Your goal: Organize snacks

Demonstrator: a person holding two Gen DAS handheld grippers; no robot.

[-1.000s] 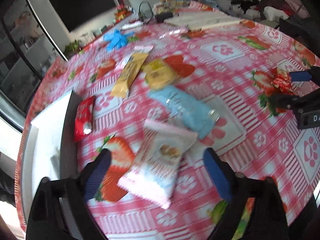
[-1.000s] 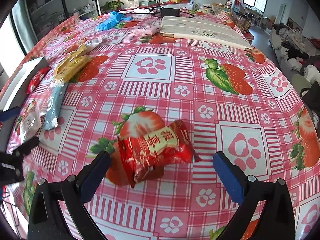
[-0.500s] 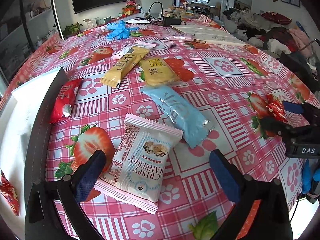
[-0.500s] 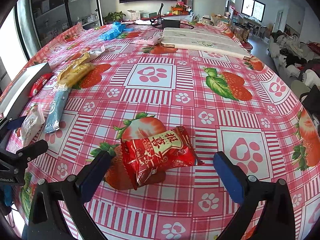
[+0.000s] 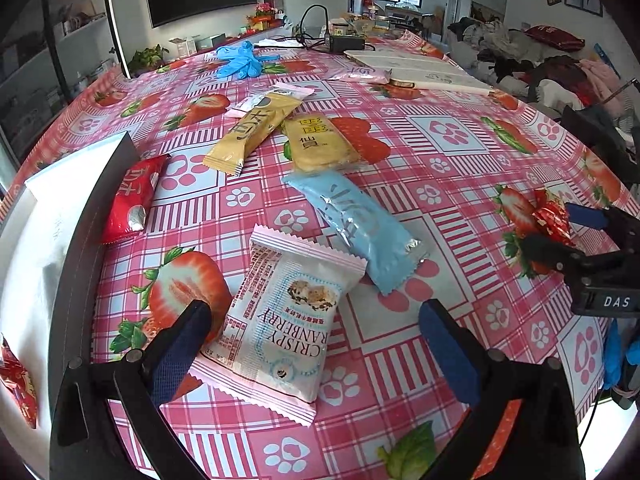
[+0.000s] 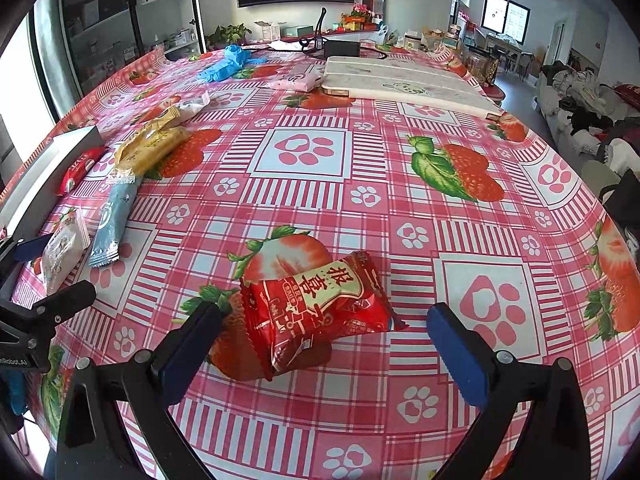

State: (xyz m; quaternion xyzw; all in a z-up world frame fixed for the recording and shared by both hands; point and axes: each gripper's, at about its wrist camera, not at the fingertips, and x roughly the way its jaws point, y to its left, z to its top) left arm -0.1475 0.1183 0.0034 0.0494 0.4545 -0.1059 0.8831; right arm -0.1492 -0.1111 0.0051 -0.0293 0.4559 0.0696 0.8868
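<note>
Straddling a white-and-pink "Crispy Cranberry" packet [image 5: 286,320] on the strawberry tablecloth [image 5: 440,148], the left gripper [image 5: 312,344] hangs with jaws spread wide. The right gripper [image 6: 320,344], equally released, brackets a red snack packet [image 6: 316,308], seemingly without touching it.

tablecloth [image 6: 400,168] bare right, snack wrappers [image 5: 352,216] crowd left
</note>
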